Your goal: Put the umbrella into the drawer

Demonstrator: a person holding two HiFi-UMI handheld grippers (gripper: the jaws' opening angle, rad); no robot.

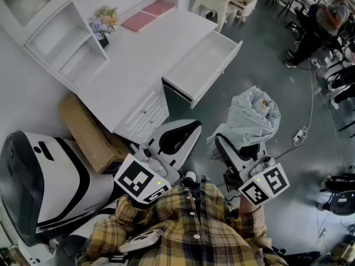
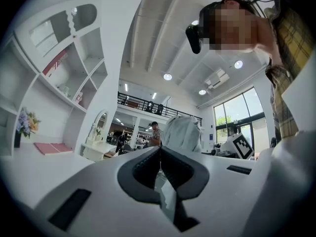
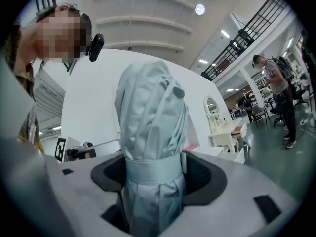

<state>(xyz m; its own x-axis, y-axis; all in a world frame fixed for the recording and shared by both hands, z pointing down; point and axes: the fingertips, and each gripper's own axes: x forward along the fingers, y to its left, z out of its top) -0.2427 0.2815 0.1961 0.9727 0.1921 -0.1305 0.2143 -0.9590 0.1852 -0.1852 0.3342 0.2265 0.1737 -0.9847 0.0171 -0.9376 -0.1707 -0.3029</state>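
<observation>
A folded pale grey-blue umbrella (image 1: pixel 255 118) stands up from my right gripper (image 1: pixel 236 146), which is shut on it; in the right gripper view the umbrella (image 3: pixel 150 132), with its strap wrapped round it, fills the gap of the right gripper (image 3: pixel 153 162). The jaws stand wide around the bundle. My left gripper (image 1: pixel 186 127) is to its left, shut with nothing in it; its jaws meet in the left gripper view (image 2: pixel 159 152). The white drawer (image 1: pixel 202 65) is pulled out of the white desk (image 1: pixel 138 54), beyond both grippers, and is empty.
A cardboard box (image 1: pixel 89 132) leans by the desk's left side, next to a white and black machine (image 1: pixel 39 176). Flowers (image 1: pixel 102 24) and pink pads (image 1: pixel 147 15) sit on the desk. A power strip with cable (image 1: pixel 302 134) lies on the floor; a person (image 1: pixel 327 15) stands far right.
</observation>
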